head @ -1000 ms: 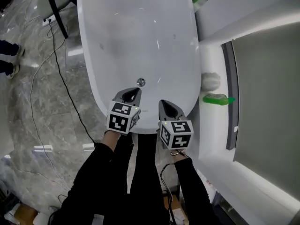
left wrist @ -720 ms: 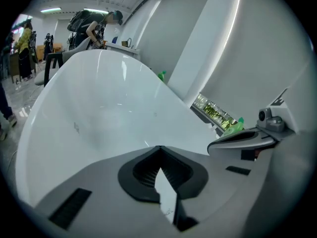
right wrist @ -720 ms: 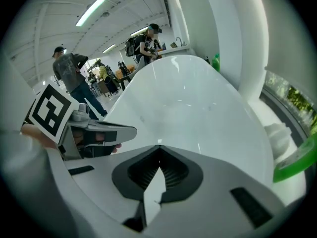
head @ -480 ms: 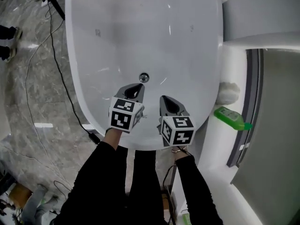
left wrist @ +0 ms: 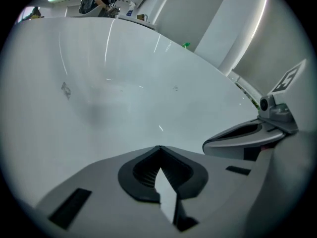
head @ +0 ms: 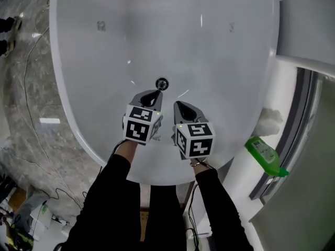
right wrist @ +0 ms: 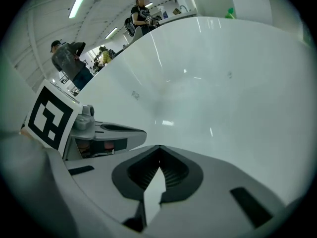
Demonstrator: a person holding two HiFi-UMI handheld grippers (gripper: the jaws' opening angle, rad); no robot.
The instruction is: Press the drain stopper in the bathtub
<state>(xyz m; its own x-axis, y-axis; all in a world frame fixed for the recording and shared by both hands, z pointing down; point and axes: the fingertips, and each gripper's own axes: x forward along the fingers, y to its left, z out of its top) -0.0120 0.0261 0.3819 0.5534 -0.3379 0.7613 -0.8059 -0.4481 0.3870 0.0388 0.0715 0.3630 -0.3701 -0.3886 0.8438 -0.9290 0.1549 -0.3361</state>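
The round chrome drain stopper [head: 162, 83] sits in the floor of the white bathtub [head: 94, 61]. My left gripper [head: 155, 94] is shut on nothing, its tip just short of the stopper on the near side. My right gripper [head: 178, 105] is also shut and empty, beside the left one and slightly further back. In the left gripper view the shut left gripper [left wrist: 158, 148] points at bare tub wall, with the right gripper [left wrist: 247, 135] at its right. In the right gripper view the shut right gripper [right wrist: 159, 148] has the left gripper [right wrist: 109, 133] at its left. Neither gripper view shows the stopper.
A green bottle [head: 266, 155] and a white cloth [head: 271, 120] lie on the ledge right of the tub. Cables [head: 31, 103] run over the marble floor at the left. People [right wrist: 74, 63] stand far off beyond the tub.
Both grippers have moved forward over the tub rim and down towards the drain. The left tip has closed most of its gap to the stopper. The head view has shifted forward.
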